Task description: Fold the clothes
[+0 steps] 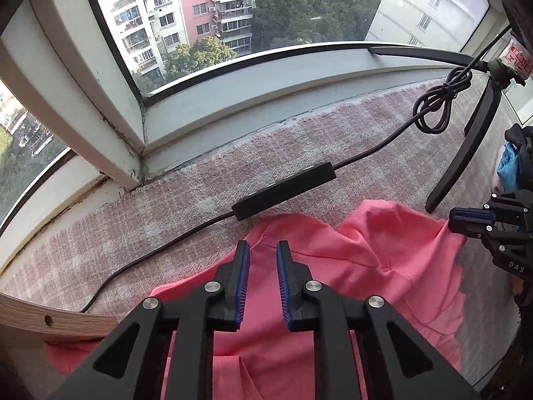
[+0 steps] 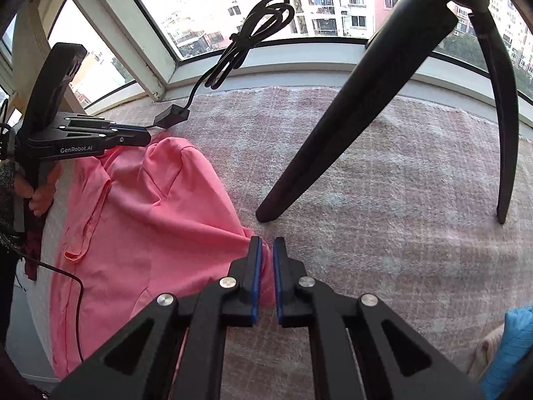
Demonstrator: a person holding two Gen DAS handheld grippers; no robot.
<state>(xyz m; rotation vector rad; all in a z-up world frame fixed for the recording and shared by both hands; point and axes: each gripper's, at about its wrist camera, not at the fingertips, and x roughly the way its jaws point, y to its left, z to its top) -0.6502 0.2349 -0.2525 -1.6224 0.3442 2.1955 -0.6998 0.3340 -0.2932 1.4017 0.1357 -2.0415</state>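
Observation:
A pink garment [image 1: 359, 266] lies crumpled on a pinkish woven mat [image 1: 166, 206] by the window. My left gripper [image 1: 263, 253] hovers over its middle, jaws a little apart with fabric below them, not pinched. In the right wrist view the garment [image 2: 140, 220] lies at the left and my right gripper [image 2: 266, 250] is nearly closed on its right edge, with pink cloth between the pads. The right gripper also shows in the left wrist view [image 1: 466, 220] at the garment's right edge. The left gripper shows in the right wrist view [image 2: 133, 133] above the garment's far end.
A black cable with an inline box [image 1: 283, 190] runs across the mat behind the garment. Black tripod legs [image 2: 349, 116] stand on the mat to the right. Blue clothing [image 2: 513, 343] lies at the right. A wooden edge [image 1: 50, 323] is at the lower left. The window frame [image 1: 200, 106] is behind.

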